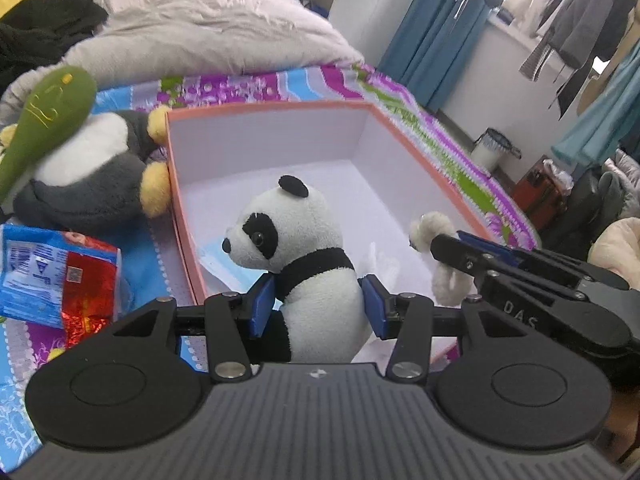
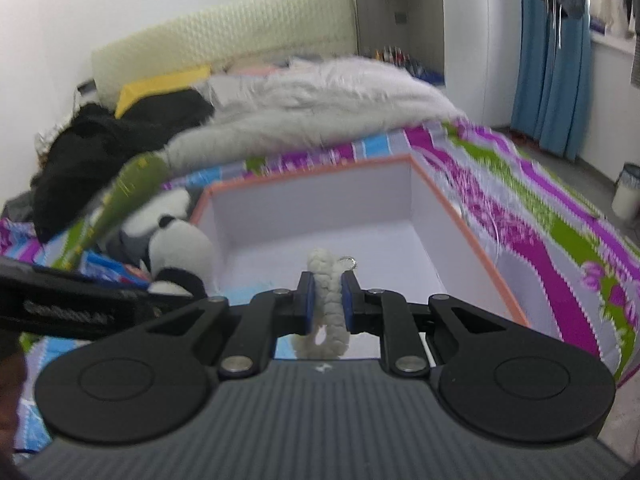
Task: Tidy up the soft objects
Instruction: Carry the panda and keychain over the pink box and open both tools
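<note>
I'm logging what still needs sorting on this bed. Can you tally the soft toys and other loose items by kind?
Black-and-white plush panda: 1, between the left hand-held gripper pads
Grey-and-white plush penguin with yellow feet: 1
Green plush club-shaped toy: 1
Cream fuzzy keyring toy: 1, clamped in the right hand-held gripper
Orange-rimmed white cardboard box: 1
Blue-and-red foil snack packet: 1
Total: 6

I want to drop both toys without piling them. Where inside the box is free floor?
The box floor is bare from the panda back to the far wall and right wall. Its near left corner is crowded by a blue packet. Outside, its left side is crowded by the penguin plush.
</note>
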Available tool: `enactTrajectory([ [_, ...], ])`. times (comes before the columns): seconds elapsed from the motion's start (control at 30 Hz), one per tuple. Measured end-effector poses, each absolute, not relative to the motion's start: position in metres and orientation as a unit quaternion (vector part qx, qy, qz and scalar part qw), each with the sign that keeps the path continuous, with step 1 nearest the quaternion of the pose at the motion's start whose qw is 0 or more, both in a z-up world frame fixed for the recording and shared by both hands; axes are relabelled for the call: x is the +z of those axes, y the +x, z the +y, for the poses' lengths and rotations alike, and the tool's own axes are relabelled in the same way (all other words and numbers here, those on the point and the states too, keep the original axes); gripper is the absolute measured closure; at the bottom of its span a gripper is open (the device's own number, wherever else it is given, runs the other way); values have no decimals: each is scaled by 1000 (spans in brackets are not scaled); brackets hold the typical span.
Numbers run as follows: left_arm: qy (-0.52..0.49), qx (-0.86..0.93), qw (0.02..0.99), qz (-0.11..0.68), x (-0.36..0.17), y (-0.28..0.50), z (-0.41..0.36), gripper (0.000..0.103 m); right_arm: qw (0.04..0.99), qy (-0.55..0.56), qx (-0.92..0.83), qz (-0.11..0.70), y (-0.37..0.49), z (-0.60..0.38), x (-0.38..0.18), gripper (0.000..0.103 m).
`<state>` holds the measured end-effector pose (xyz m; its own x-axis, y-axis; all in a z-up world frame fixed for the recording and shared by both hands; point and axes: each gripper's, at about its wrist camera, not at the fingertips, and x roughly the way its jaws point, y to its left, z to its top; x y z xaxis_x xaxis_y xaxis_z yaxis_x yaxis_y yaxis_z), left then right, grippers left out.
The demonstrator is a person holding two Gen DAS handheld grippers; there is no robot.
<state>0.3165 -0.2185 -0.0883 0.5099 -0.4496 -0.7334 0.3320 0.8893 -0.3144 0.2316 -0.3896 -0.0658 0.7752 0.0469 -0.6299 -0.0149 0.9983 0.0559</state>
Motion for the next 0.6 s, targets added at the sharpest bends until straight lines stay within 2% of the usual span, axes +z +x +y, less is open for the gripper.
enactTrajectory([
  [0.27,-52,-219,853,472,-118,338,-234,48,927,35,23,372,244,-397,-97,83],
  [0.33,-51,-221,850,476,-120,339,-236,48,925,37,24,377,245,-397,-99,79],
  [0.4,-48,-222,849,477,-117,337,-237,47,923,38,16,383,245,-397,-99,72],
  [0.43,-47,-223,851,473,-114,336,-238,44,922,34,14,386,244,-396,-98,71],
  [0.6,-41,-222,861,456,-93,325,-231,44,931,28,15,364,234,-391,-79,73],
])
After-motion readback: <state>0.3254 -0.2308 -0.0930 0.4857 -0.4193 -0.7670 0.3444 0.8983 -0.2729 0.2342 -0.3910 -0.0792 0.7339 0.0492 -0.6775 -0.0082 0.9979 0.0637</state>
